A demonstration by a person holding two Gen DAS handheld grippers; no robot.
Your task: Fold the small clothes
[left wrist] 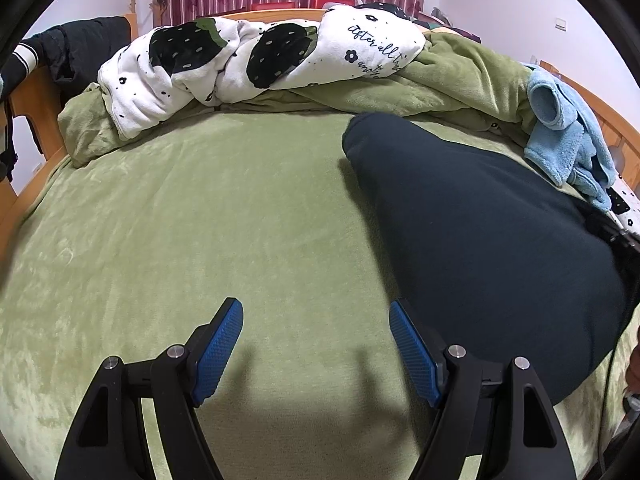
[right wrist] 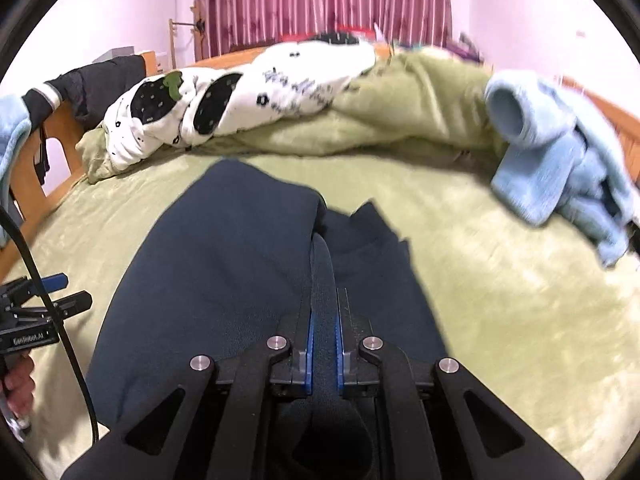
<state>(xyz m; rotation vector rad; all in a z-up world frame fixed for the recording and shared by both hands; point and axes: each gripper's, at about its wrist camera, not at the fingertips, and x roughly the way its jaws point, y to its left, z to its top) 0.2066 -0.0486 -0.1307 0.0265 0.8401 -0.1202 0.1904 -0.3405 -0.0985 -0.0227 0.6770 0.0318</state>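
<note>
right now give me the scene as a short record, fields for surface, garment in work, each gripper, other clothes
surface: green blanket on a bed
garment in work: dark navy garment, partly lifted
right gripper: shut on a fold of the navy garment
left gripper: open, holding nothing, over the blanket beside the garment
other clothes: light blue fleece piece at far right; white strawberry-print quilt at the back

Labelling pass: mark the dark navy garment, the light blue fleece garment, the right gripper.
dark navy garment (right wrist: 224, 248), right wrist view, flat upper panel
light blue fleece garment (left wrist: 560, 140), left wrist view, cuffed sleeve
right gripper (right wrist: 324, 312), right wrist view, between fingertips
</note>
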